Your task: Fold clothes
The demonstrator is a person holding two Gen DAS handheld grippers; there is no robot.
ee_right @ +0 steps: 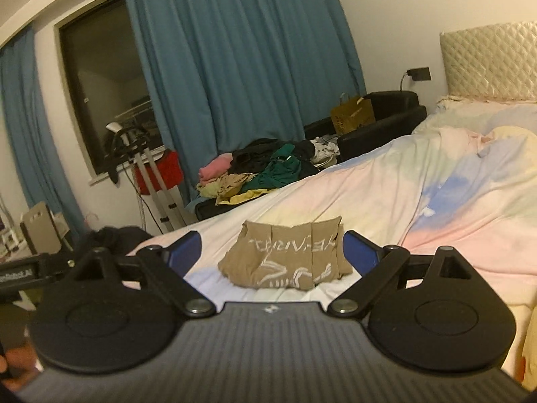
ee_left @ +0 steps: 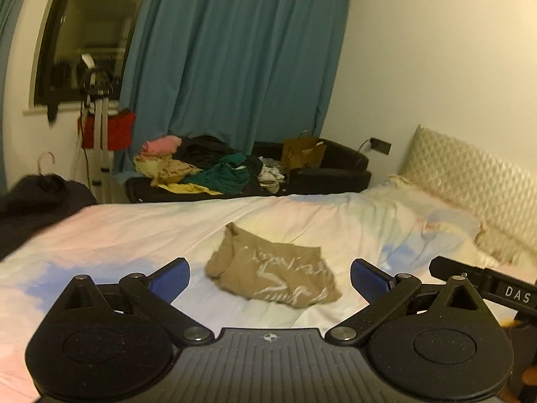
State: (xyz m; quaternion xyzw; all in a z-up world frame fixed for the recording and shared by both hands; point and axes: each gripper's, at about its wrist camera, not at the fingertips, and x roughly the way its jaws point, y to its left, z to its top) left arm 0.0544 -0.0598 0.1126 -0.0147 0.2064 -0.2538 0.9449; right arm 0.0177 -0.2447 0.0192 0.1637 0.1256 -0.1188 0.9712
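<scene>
A tan garment with white lettering (ee_left: 272, 273) lies folded into a small bundle on the pastel bedspread (ee_left: 134, 231). It also shows in the right wrist view (ee_right: 285, 258), lettering upside down. My left gripper (ee_left: 270, 277) is open and empty, held above the bed just short of the bundle. My right gripper (ee_right: 272, 252) is open and empty too, with the bundle lying ahead between its blue pads (ee_right: 357, 248). Part of the right gripper (ee_left: 486, 285) shows at the right edge of the left wrist view.
A pile of mixed clothes (ee_left: 208, 168) lies on a black bench beyond the bed's far side, with a brown paper bag (ee_left: 302, 152) beside it. A tripod (ee_left: 99, 127) stands by the window. Blue curtains (ee_left: 235, 50) hang behind. The quilted headboard (ee_left: 470, 171) is at right.
</scene>
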